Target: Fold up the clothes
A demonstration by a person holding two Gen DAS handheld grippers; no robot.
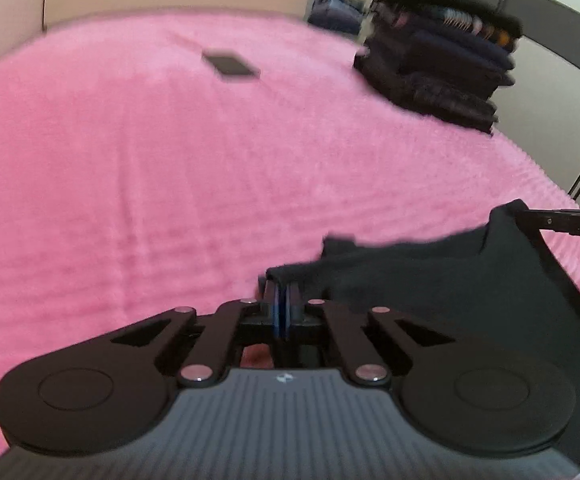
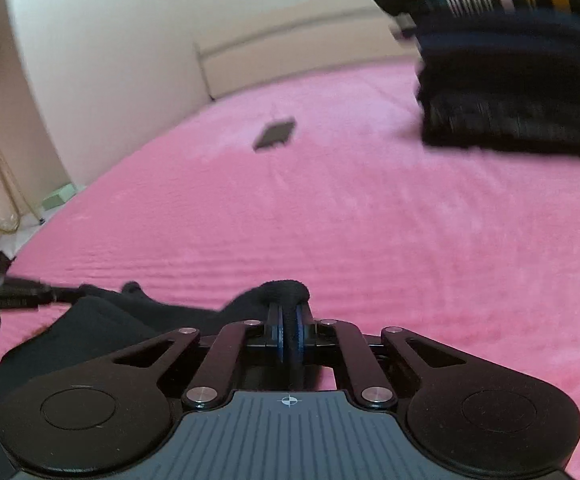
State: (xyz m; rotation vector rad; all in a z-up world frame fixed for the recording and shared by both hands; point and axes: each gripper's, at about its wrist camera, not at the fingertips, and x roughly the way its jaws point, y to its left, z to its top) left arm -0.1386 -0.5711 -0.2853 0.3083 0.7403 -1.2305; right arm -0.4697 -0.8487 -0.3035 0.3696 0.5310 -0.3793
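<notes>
A black garment point(image 1: 429, 276) is stretched between the two grippers, above a pink blanket point(image 1: 170, 160). Its long axis runs sideways, from one gripper to the other, with the top edge pulled fairly taut and the rest of the cloth hanging down below and toward the cameras. What kind of garment it is cannot be told.

The left gripper point(image 1: 282, 300) has its jaws pressed nearly together on one corner of the garment; a fold of black cloth sits between the blue pads point(image 1: 276, 312). From there the garment extends to the right, where the tip of the other tool pinches the far corner at the frame edge.

The right gripper point(image 2: 289, 320) is likewise clamped narrow on the garment point(image 2: 130, 320), with a rolled bit of black cloth bulging over the top of its pads point(image 2: 299, 332). The cloth runs off to its left toward the other tool.

Ahead of both grippers the blanket lies flat. A small dark flat object point(image 1: 230, 65) rests on it well ahead. Ahead and to the right stands a stack point(image 1: 437, 68) of folded dark clothes, one layer striped. Both views are blurred.
</notes>
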